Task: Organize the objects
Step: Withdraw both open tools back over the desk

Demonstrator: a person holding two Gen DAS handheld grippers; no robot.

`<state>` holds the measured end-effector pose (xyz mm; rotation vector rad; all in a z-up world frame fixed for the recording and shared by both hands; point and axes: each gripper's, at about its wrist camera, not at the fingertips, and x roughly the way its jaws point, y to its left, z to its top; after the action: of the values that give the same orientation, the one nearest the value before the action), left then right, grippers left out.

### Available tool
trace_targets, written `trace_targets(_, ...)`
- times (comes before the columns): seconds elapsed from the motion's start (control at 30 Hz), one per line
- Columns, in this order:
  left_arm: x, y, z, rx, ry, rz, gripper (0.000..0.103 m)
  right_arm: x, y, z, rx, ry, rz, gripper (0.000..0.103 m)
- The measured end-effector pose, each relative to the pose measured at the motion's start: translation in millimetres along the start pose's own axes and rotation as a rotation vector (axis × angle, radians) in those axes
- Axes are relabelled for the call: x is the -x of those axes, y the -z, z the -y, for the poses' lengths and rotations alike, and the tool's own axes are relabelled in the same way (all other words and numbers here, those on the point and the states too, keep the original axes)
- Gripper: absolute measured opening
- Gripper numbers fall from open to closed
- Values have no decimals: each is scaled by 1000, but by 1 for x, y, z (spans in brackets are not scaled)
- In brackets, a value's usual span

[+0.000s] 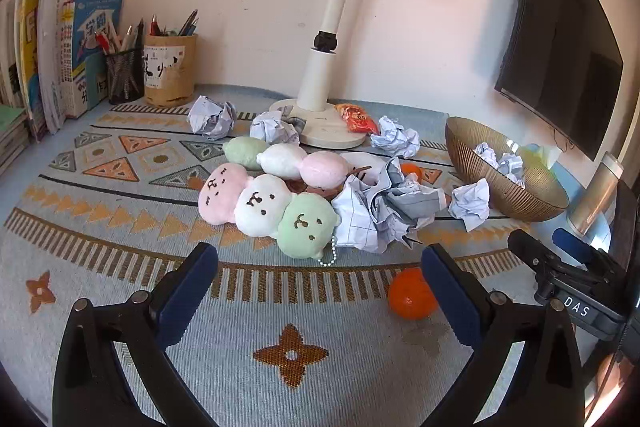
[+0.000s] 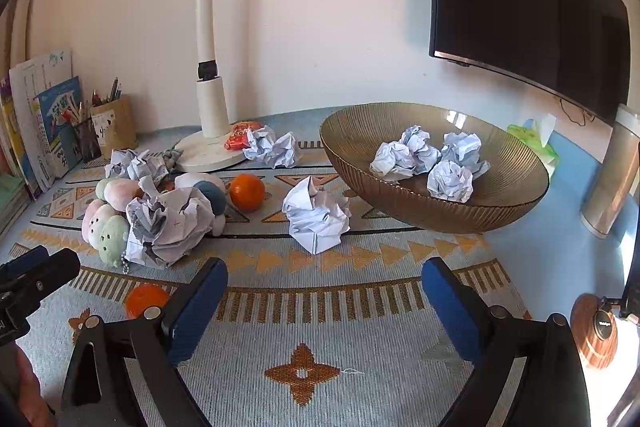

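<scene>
Both claws, left (image 1: 320, 279) and right (image 2: 324, 291), gape wide, empty; nearest paper ball (image 2: 316, 213) likely next: straddle, squeeze gently, lift to bowl (image 2: 400, 203).

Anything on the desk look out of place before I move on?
Yes. Several crumpled paper balls still lie loose on the mat though four already sit in the bowl. Two oranges sit loose on the mat, and a red snack packet lies on the lamp base.
</scene>
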<state>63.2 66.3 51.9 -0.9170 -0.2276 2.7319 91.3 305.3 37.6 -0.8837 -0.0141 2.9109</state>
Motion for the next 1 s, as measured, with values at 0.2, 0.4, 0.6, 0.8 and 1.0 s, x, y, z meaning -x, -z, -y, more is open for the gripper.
trace_targets(0.2, -4, 2, -1, 16, 9, -30, 102, 4, 0, 3, -11, -1, 21, 103)
trace_targets(0.4, -6, 3, 4, -11, -5, -40, 102, 0, 0, 0, 0, 5, -2, 103)
trace_targets(0.6, -8, 3, 3, -7, -8, -51, 102, -1, 0, 0, 0, 5, -11, 103)
trace_targets(0.8, -7, 3, 4, -17, -3, -47, 102, 14, 0, 27, -135, -72, 52, 103)
trace_targets(1.0, -7, 4, 9, -48, 30, -59, 102, 9, -1, 52, -259, -141, 30, 103)
